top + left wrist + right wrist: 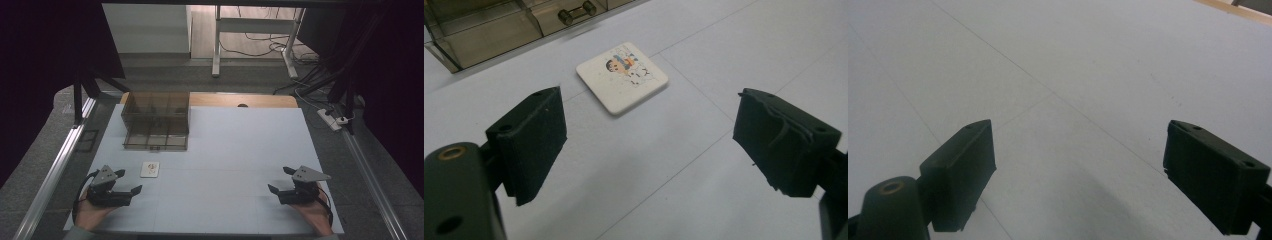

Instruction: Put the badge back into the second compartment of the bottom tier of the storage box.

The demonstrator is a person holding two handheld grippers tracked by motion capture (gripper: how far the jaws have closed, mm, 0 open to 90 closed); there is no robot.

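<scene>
A small white square tile [150,169] with a cartoon picture lies flat on the white table, left of centre; the tile [622,76] sits just beyond the tips of my left gripper. My left gripper [127,181] rests near the front left edge, held by a hand, open and holding nothing; the left gripper [649,145] has its jaws wide apart. At the front right, my right gripper [281,179] is also open over bare table; the right gripper [1080,172] has nothing between its jaws.
A smoky transparent plastic drawer box [156,120] with several compartments stands at the back left of the table, and its drawer handle [576,12] faces the tile. A wooden strip [242,100] runs along the far edge. Metal rails [55,165] flank the table.
</scene>
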